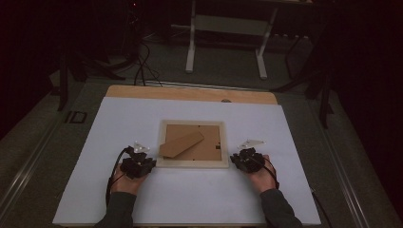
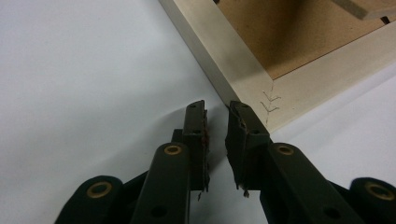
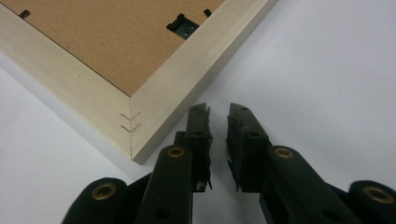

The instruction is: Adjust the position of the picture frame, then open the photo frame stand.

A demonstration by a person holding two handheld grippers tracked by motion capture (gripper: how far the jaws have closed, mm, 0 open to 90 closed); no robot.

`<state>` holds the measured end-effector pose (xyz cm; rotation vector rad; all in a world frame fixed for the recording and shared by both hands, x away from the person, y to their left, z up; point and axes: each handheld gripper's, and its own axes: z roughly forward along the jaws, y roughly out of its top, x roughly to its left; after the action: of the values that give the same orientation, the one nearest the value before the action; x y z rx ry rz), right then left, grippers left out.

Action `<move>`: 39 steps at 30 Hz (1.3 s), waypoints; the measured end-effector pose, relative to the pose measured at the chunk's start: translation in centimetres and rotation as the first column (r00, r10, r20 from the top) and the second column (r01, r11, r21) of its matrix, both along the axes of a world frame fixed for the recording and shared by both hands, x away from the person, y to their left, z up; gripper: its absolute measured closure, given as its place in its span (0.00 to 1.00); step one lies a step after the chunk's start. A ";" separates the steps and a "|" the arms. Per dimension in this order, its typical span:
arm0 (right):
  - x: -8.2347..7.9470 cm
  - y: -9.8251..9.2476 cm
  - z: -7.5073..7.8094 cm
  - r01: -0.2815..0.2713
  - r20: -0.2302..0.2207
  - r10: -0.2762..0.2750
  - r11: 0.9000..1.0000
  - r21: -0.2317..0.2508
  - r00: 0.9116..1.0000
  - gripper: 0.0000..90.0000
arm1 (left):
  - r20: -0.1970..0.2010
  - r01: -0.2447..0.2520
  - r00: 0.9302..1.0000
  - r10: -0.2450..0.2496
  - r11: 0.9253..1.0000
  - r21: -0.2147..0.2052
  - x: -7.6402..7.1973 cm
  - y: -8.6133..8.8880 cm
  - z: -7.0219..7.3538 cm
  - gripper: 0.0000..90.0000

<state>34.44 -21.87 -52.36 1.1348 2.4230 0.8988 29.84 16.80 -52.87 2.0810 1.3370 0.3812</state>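
The frame [image 1: 192,144] lies face down at the middle of the white sheet [image 1: 142,199], its brown backing up and a loose cardboard stand [image 1: 181,144] resting slantwise across it. My left gripper [image 1: 142,164] sits at its 7 o'clock corner and my right gripper [image 1: 241,160] at its 5 o'clock corner. In the left gripper view the jaws stand slightly apart with nothing between them, the tips just at the frame's mitred corner [image 2: 261,100]; in the right gripper view the jaws are likewise a little apart and empty, just beside the stapled corner [image 3: 133,140].

I judge it light but stiff: pale wood rails, thin board behind, probably glass underneath, so I would treat it as fragile and avoid twisting it. The smooth rails may slip on the pads. I'd take hold on the outer rails near the two close corners, never on the backing or stand.

It is nearly square; its slightly longer axis runs 9 to 3, the stand pointing toward 2 o'clock.
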 end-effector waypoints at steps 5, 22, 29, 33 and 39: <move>-0.1 -0.2 0.1 0.001 0.006 -0.001 1.000 0.006 1.000 0.83 | 0.004 -0.006 1.000 0.006 1.000 -0.003 0.0 0.1 0.0 0.83; -0.2 -1.4 0.5 0.027 0.021 -0.027 0.999 0.026 0.999 0.79 | 0.040 -0.044 0.998 0.044 0.999 -0.015 0.1 1.1 0.8 0.75; -0.2 -1.6 0.6 0.030 0.023 -0.031 0.999 0.032 0.999 0.78 | 0.068 -0.063 0.996 0.066 0.997 -0.037 -0.1 2.0 1.4 0.73; -0.4 -1.7 0.5 0.032 0.025 -0.033 0.999 0.035 0.999 0.77 | 0.080 -0.060 0.995 0.064 0.997 -0.048 -0.1 2.6 1.8 0.72; -0.6 -1.9 0.6 0.036 0.024 -0.037 0.998 0.041 0.999 0.76 | 0.092 -0.050 0.994 0.057 0.996 -0.075 -0.1 3.0 2.2 0.70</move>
<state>33.88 -23.79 -51.78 1.1719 2.3669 0.9492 29.71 19.82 -50.66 1.9472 1.3340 0.4417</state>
